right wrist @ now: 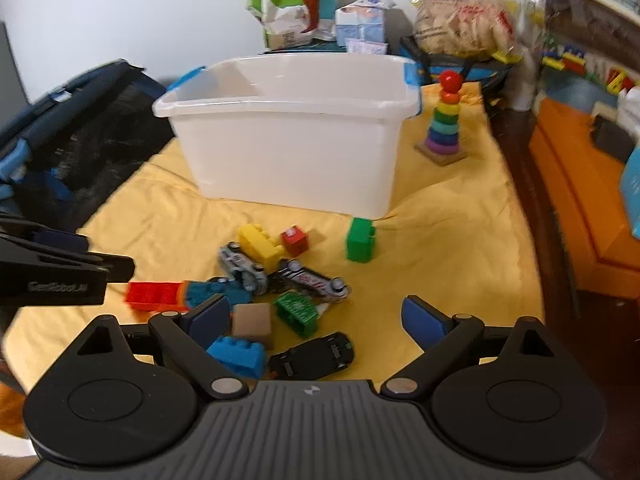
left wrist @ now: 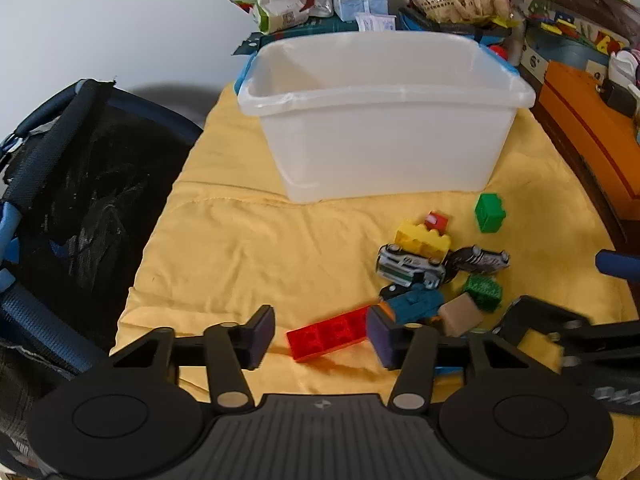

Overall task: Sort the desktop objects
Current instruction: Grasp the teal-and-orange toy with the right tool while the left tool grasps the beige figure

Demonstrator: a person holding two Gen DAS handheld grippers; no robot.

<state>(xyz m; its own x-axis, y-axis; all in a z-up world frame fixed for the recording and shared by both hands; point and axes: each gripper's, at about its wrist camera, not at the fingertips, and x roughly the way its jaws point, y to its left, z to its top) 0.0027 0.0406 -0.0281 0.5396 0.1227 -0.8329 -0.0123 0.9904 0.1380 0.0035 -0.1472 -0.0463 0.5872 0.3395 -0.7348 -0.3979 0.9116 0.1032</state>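
A yellow cloth (right wrist: 460,208) covers the table, a white plastic bin (right wrist: 288,136) standing at upper centre of the frame. Below it lies a heap of toy cars and building bricks (right wrist: 280,280). The left gripper (left wrist: 320,334), jaws apart, straddles a red brick (left wrist: 328,336) without clamping it. The right gripper (right wrist: 316,320) gapes wide and empty above a black car (right wrist: 312,354).

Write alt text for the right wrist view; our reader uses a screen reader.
An open gripper hovers over toy bricks and cars scattered on a yellow cloth, a black toy car nearest. Behind them stands a white plastic bin.
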